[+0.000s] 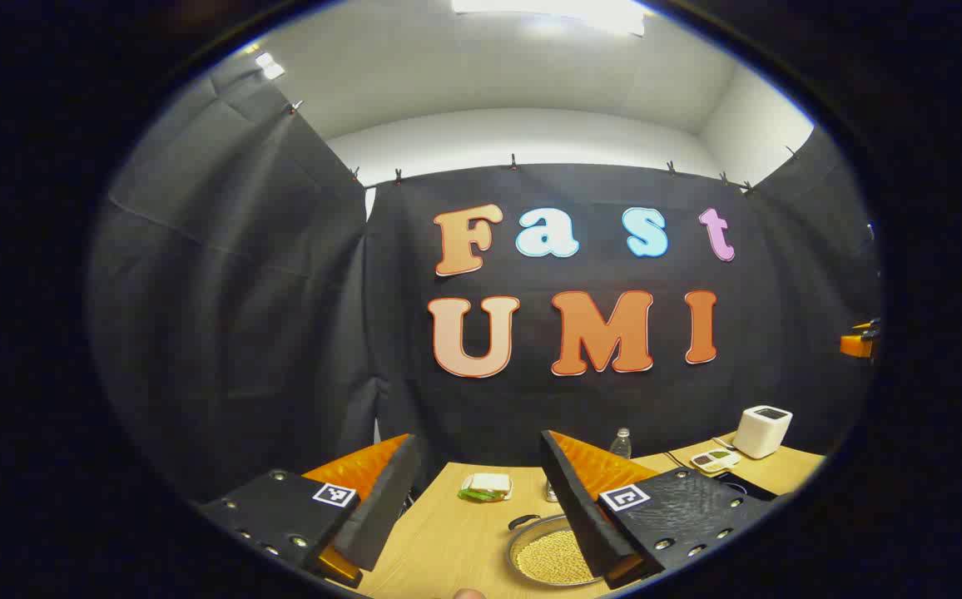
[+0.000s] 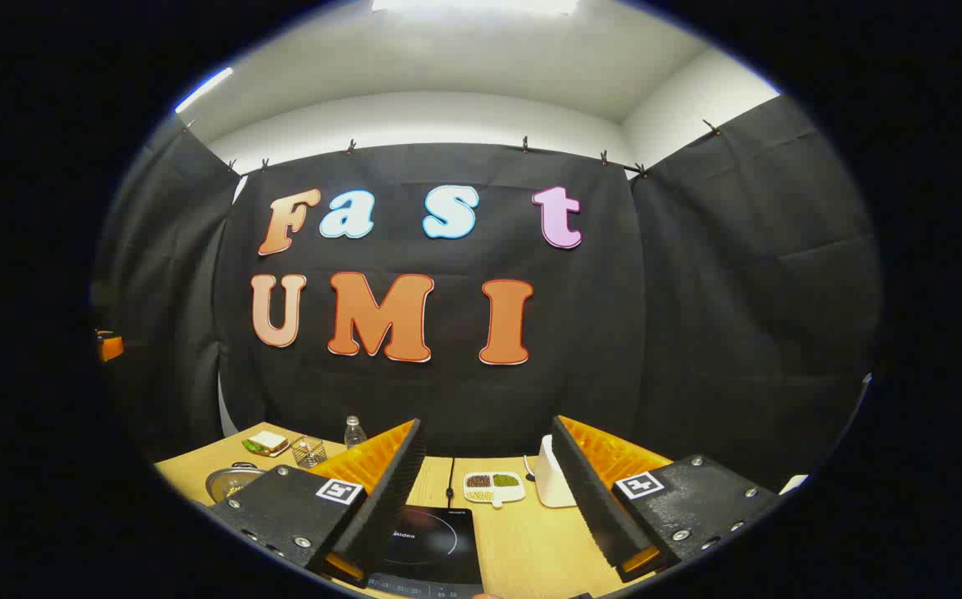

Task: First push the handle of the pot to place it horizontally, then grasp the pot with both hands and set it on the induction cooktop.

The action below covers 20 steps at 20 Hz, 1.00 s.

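A shallow metal pot (image 1: 552, 556) full of pale yellow grains sits on the wooden table (image 1: 456, 541), with its dark handle (image 1: 523, 522) pointing toward the back left. My left gripper (image 1: 478, 441) hovers open above the table; its right finger covers the pot's right side. In the right gripper view the pot (image 2: 230, 480) shows at the far left. The black induction cooktop (image 2: 435, 541) lies below and between the fingers of my right gripper (image 2: 488, 424), which is open and holds nothing. The cooktop's edge (image 1: 743, 485) also appears right of the pot.
At the back of the table are a sandwich plate (image 1: 488, 487), a water bottle (image 2: 354, 433) and a small wire basket (image 2: 308, 451). A divided dish of beans (image 2: 493, 485) and a white appliance (image 2: 549, 484) stand behind the cooktop.
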### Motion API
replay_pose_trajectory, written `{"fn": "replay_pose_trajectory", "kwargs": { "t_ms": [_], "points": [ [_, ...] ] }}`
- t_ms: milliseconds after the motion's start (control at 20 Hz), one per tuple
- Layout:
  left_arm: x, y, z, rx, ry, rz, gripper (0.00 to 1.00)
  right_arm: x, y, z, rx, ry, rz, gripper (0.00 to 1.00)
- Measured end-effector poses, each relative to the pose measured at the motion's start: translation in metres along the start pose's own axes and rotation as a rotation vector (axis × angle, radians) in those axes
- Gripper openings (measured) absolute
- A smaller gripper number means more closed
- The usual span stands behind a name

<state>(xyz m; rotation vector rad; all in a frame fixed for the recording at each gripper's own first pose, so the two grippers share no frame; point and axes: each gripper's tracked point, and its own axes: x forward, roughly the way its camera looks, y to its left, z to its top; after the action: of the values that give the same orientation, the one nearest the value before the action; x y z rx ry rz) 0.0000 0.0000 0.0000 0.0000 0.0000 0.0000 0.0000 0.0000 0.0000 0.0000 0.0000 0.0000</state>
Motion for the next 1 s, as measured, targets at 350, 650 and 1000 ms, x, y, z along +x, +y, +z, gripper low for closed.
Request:
{"fn": "replay_pose_trajectory", "kwargs": {
  "t_ms": [350, 650, 1000],
  "points": [
    [0.002, -0.005, -0.001, 0.001, -0.002, 0.002, 0.88, -0.004, -0.01, 0.0, 0.031, 0.004, -0.001, 0.95],
    [0.001, -0.008, 0.001, -0.014, -0.026, -0.018, 0.9, -0.003, -0.011, 0.005, 0.073, -0.012, -0.003, 0.95],
    [-0.001, -0.03, -0.008, 0.003, -0.018, -0.113, 0.94, -0.004, -0.003, 0.001, 0.073, -0.005, 0.022, 0.95]
  ]
}}
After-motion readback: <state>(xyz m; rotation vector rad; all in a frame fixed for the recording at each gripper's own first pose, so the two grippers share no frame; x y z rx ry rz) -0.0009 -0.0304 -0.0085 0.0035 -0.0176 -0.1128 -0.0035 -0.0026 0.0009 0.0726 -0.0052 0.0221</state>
